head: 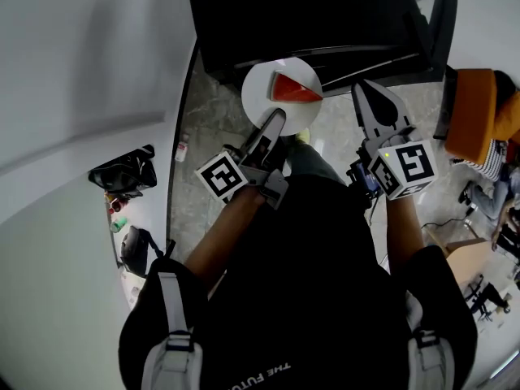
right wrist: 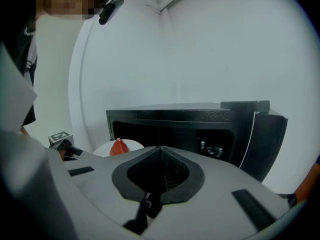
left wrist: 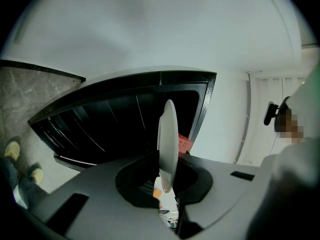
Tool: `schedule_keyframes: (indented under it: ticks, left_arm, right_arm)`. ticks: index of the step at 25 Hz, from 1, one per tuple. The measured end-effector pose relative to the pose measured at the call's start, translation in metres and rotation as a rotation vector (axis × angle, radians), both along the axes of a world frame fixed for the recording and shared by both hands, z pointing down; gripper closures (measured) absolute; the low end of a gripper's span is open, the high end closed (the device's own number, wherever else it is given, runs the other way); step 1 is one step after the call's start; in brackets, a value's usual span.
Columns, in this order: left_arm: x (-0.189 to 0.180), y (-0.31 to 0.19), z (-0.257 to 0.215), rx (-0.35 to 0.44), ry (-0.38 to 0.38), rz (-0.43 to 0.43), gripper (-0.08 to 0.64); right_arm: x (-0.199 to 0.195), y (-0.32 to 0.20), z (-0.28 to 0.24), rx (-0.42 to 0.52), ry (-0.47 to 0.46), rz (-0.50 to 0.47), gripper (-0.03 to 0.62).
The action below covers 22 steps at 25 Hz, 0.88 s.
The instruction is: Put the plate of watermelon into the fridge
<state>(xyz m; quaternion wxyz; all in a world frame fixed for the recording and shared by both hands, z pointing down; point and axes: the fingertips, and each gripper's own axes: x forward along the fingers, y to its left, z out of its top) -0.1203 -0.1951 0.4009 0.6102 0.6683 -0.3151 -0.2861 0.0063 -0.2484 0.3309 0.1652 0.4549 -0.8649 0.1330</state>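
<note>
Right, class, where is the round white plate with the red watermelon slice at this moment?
In the head view the round white plate is top centre, its near rim clamped in the left gripper, in front of the black fridge.

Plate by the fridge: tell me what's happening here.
A person holds a tool in each hand. The left tool grips a white plate by its rim, watermelon on it, just in front of the open black fridge. The right tool is shut and empty beside it. The plate is not inside yet.
</note>
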Motion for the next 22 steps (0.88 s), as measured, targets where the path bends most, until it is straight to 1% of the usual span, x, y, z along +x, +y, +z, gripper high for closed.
schedule_keyframes:
  ticks: [5,8,10,15,18,22]
  left_arm:
    - [0.002,-0.002,0.006,-0.009,0.004,-0.067,0.526]
    - [0.005,-0.010,0.013,0.002,0.013,-0.112,0.527]
    - [0.011,-0.013,0.020,-0.011,0.024,-0.134,0.526]
    - [0.026,-0.015,0.042,-0.055,-0.001,-0.143,0.526]
    - [0.029,-0.018,0.054,-0.072,0.001,-0.152,0.526]
    - [0.033,-0.024,0.072,-0.080,-0.010,-0.158,0.526]
  right_arm:
    - [0.008,-0.007,0.006,-0.018,-0.027,-0.041,0.583]
    - [0.012,-0.014,0.018,-0.027,-0.044,-0.076,0.583]
    - [0.016,-0.017,0.029,-0.046,-0.047,-0.086,0.583]
    - [0.024,-0.019,0.056,-0.085,-0.058,-0.105,0.583]
    - [0.021,-0.018,0.067,-0.098,-0.079,-0.110,0.583]
    - [0.022,-0.018,0.085,-0.109,-0.065,-0.120,0.583]
